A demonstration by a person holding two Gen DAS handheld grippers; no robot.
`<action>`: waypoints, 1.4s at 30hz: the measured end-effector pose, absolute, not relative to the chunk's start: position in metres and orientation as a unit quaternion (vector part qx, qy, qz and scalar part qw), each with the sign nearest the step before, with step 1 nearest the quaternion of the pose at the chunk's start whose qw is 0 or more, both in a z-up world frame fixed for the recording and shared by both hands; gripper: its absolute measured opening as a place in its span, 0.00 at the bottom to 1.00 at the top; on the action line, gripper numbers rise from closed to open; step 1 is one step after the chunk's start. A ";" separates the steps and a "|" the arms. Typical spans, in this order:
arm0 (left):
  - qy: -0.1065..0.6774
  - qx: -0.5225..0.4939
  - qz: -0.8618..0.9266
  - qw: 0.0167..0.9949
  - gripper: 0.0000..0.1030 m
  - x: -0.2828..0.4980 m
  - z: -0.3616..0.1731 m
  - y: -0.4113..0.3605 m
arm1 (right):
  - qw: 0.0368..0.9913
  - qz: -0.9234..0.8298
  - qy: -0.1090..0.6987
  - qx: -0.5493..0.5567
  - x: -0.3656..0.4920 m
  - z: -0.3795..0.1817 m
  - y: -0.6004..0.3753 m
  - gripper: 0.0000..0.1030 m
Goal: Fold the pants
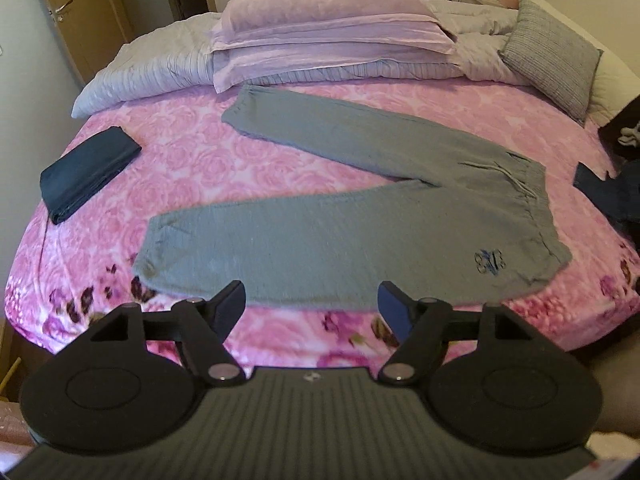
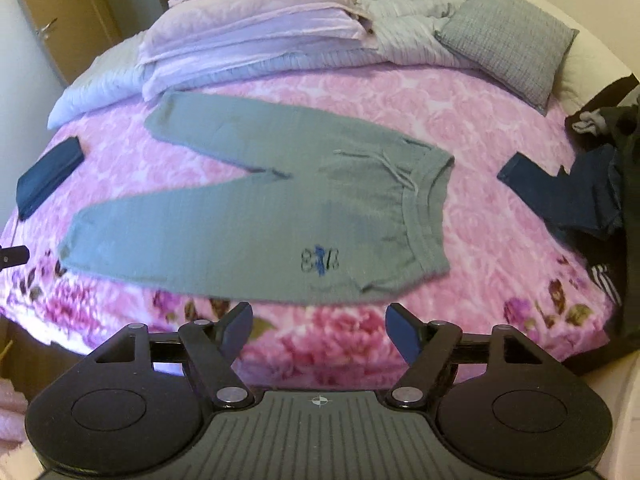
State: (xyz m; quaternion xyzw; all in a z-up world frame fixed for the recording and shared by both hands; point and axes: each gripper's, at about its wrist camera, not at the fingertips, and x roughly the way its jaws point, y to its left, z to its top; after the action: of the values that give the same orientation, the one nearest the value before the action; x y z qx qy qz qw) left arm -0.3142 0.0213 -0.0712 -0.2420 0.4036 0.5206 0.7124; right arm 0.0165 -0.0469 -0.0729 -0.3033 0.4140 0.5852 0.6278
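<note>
Grey pants (image 1: 352,216) (image 2: 256,216) lay spread flat on the pink flowered blanket (image 1: 192,160) (image 2: 480,216) of the bed, in the middle of both frames. The two legs opened like a V toward the left of the frame, and the waistband with its drawstring was at the right. A dark blue embroidered mark (image 1: 490,261) (image 2: 319,261) sat on the nearer leg, close to the waistband.

The left tongs (image 1: 312,306) were at the bottom centre of the left wrist view, their fingers wide apart with nothing between them, above the near edge of the bed and not touching the pants. The right tongs (image 2: 319,326) stood the same way in the right wrist view, spread and empty.

A folded dark blue garment (image 1: 90,174) (image 2: 48,178) lay at the left side of the blanket, well apart from the pants. A pile of dark clothes (image 1: 612,188) (image 2: 580,200) was at the right edge. At the top of the frame, lilac pillows (image 1: 328,36) (image 2: 256,28) rested on a pale folded quilt (image 1: 148,72) (image 2: 100,84), and a grey cushion (image 1: 552,60) (image 2: 508,40) leaned at the upper right.
</note>
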 end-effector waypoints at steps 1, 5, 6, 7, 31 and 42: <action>0.403 -0.242 0.523 0.711 0.68 -0.315 -0.069 0.014 | 0.625 0.587 0.414 -0.304 0.015 -0.072 -0.055 0.68; 0.397 -0.244 0.531 0.708 0.69 -0.321 -0.060 -0.007 | 0.617 0.593 0.414 -0.311 0.006 -0.069 -0.077 0.68; 0.396 -0.243 0.533 0.707 0.71 -0.322 -0.057 -0.011 | 0.614 0.595 0.415 -0.311 0.003 -0.068 -0.081 0.68; 0.395 -0.241 0.534 0.707 0.73 -0.325 -0.054 -0.014 | 0.611 0.597 0.415 -0.312 0.001 -0.067 -0.085 0.68; 0.409 -0.248 0.540 0.693 0.73 -0.350 -0.054 -0.050 | 0.589 0.606 0.416 -0.334 -0.023 -0.070 -0.108 0.68; 0.412 -0.253 0.543 0.687 0.76 -0.352 -0.061 -0.050 | 0.585 0.610 0.420 -0.332 -0.019 -0.076 -0.102 0.68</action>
State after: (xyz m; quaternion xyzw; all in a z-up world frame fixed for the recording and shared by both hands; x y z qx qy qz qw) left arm -0.3519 -0.0496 -0.0609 -0.2530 0.4118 0.5429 0.6868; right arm -0.0192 -0.1019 -0.0761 -0.3320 0.4198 0.6097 0.5846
